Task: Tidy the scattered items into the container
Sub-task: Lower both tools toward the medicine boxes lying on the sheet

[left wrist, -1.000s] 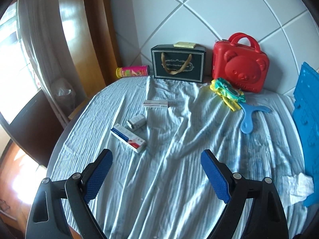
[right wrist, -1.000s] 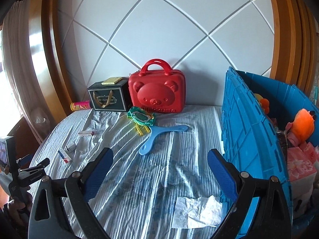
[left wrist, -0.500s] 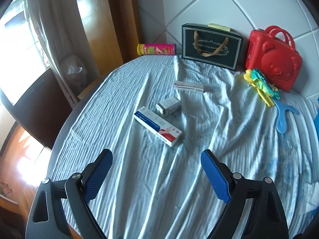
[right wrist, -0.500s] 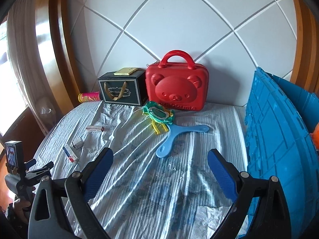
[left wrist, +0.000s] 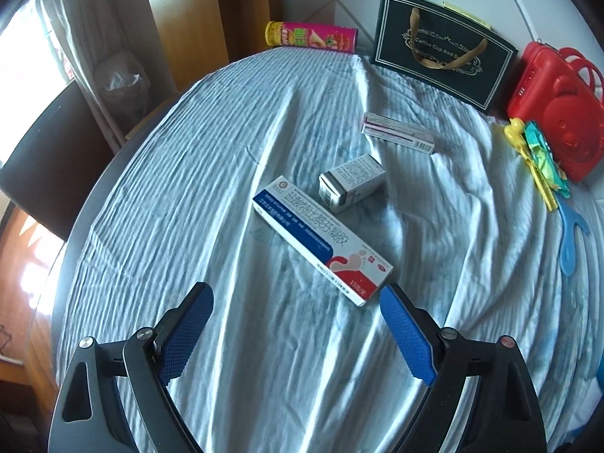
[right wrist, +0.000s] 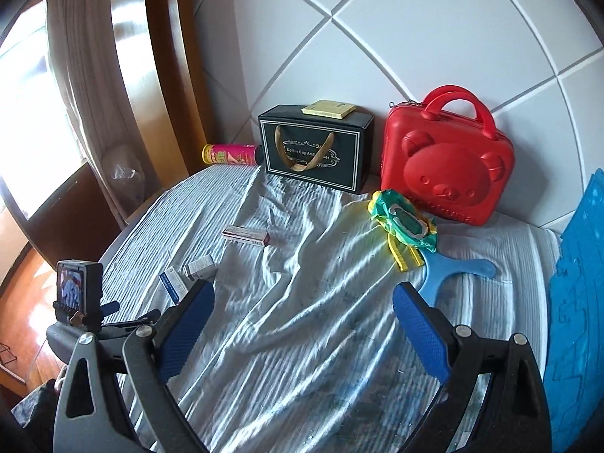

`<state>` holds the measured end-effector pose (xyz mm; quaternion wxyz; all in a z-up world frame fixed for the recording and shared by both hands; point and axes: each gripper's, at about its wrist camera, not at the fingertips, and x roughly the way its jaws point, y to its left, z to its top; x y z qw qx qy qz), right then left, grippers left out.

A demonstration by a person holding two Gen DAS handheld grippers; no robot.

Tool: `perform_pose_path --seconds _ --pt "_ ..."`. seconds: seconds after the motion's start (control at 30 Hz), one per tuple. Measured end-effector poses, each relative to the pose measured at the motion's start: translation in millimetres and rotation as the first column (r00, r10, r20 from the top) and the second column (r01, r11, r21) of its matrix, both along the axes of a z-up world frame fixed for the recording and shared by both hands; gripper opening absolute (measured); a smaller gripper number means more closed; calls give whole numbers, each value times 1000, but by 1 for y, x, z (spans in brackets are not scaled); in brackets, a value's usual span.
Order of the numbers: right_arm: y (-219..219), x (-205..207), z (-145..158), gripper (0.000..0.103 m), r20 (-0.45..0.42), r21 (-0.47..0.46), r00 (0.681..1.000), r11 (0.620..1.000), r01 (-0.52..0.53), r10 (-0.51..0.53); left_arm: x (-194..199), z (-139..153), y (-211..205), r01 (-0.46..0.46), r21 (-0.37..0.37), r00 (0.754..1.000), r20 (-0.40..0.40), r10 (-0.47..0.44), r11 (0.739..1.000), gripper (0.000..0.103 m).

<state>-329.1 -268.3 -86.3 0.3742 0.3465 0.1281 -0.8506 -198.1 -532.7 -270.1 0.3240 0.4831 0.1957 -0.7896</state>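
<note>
Jaws of the left gripper stand wide apart and empty, hovering low over the rumpled striped sheet, tilted down toward the boxes. Just past the right fingertip lies the long blue-and-white medicine box, flat and slanted, its red-printed end nearest; the aim suggests this box is the likely pick, though a grasp across its narrow width would call for the jaws to turn. Beyond it, almost touching, sits a small grey carton on its side, and farther still a slim white-and-purple box.

The right gripper is held higher and level, likewise spread wide and holding nothing, seemingly waiting. Ahead to its right lie a blue boomerang-shaped toy and a green-and-yellow packet overlapping its far end. The blue crate, presumably the container, shows only its wall at the far right edge.

Against the quilted headboard stand a red bear-faced case and a black gift bag, with a pink snack tube lying to the left.
</note>
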Motion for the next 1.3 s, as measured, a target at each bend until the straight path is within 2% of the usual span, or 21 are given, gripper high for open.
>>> perform_pose_path --seconds 0.13,0.2,0.27,0.4,0.53,0.6,0.77,0.87,1.03,1.1,1.17,1.23,1.3 --pt "-40 -11 -8 97 9 15 998 998 -67 67 -23 -21 -12 -23 48 999 27 22 999 91" --pt "-64 -20 -14 97 -9 41 988 988 -151 152 -29 -32 -17 -42 82 999 37 39 996 91" --pt "-92 -30 -28 97 -12 77 965 962 -262 264 -33 -39 -22 -56 102 998 38 52 993 91" --pt "-148 -49 -73 97 -13 209 909 891 -404 416 -35 -47 -27 -75 121 997 28 72 990 91" --pt "-198 -68 -125 97 46 287 858 816 -502 512 -38 -52 -32 -92 136 996 15 90 986 91" --pt "-222 -76 -152 92 78 328 829 771 -547 554 -37 -53 -34 -102 142 995 -3 103 985 91" --pt "-271 -88 -205 86 95 451 754 647 -615 650 -32 -57 -36 -119 180 991 -45 129 976 91" --pt "-289 -98 -221 83 115 477 722 599 -643 682 -30 -59 -36 -124 178 989 -53 136 976 91" --pt "-311 -114 -239 71 180 494 701 553 -671 690 -30 -61 -39 -130 171 989 -50 141 977 94" --pt "-313 -115 -248 62 211 496 696 538 -681 686 -29 -62 -42 -135 183 988 -52 147 974 96" --pt "-312 -118 -250 56 234 477 704 551 -684 670 -28 -63 -45 -158 196 984 -49 171 968 97" --pt "-309 -118 -249 39 248 461 715 570 -680 653 -29 -64 -46 -182 206 980 -42 195 961 97" --pt "-303 -114 -248 36 239 469 727 579 -667 644 -32 -64 -46 -201 199 977 -29 211 959 98"
